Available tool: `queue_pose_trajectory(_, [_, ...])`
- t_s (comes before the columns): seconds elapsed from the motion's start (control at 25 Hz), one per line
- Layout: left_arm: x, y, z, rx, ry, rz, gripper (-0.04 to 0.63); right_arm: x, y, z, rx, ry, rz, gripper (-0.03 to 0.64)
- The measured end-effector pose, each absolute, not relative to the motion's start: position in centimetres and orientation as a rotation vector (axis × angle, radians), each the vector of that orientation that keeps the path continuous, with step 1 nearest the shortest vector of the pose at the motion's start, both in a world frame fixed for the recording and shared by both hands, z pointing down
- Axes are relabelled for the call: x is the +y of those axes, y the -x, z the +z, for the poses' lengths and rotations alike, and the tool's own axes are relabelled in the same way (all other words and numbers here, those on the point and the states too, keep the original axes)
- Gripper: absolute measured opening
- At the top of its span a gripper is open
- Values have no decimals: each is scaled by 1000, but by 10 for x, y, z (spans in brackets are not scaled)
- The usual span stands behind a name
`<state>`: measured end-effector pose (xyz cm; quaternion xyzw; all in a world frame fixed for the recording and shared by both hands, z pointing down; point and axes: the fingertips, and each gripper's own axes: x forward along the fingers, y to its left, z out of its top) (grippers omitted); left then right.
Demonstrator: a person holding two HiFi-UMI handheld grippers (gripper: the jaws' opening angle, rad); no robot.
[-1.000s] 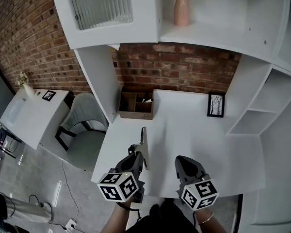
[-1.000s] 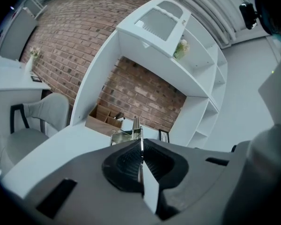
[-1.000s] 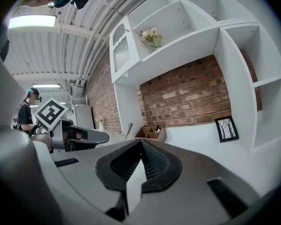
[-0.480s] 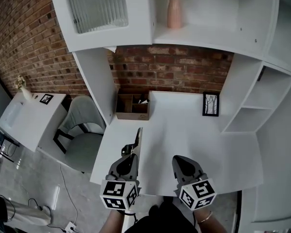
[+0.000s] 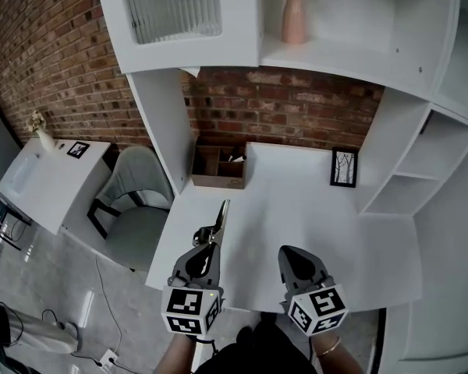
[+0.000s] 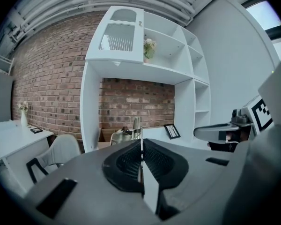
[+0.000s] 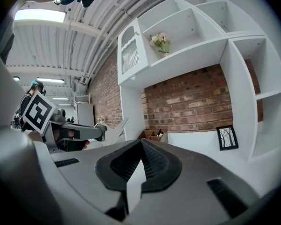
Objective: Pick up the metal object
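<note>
The metal object (image 5: 219, 220) is a long, flat, silvery tool that sticks out forward from my left gripper (image 5: 206, 248), above the white desk (image 5: 296, 209). My left gripper is shut on its near end. In the left gripper view the metal object (image 6: 139, 131) shows edge-on, as a thin blade pinched between the black pads (image 6: 124, 161). To the right of it my right gripper (image 5: 290, 254) hovers over the desk's front part, shut and empty. In the right gripper view my right gripper (image 7: 141, 142) has its pads pressed together, and the left gripper (image 7: 79, 133) with the metal object (image 7: 116, 128) is at the left.
A brown wooden organiser box (image 5: 218, 167) stands at the desk's back left and a small framed picture (image 5: 344, 167) at its back right. White shelves rise behind and at the right, with a pink vase (image 5: 294, 18) on one. A grey chair (image 5: 136, 201) stands left of the desk.
My left gripper has drawn back a little towards the desk's front edge with the metal object held in it, and the tool now points more forward. The right gripper has hardly moved.
</note>
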<state>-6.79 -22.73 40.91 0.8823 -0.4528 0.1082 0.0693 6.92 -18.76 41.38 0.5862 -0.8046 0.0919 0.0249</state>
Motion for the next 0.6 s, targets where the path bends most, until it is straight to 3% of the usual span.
queue_pose_trajectory(0.6, [-235,74,407,-1388,-2667,347,11,-200,-66,412,-2509,-1805,280,4])
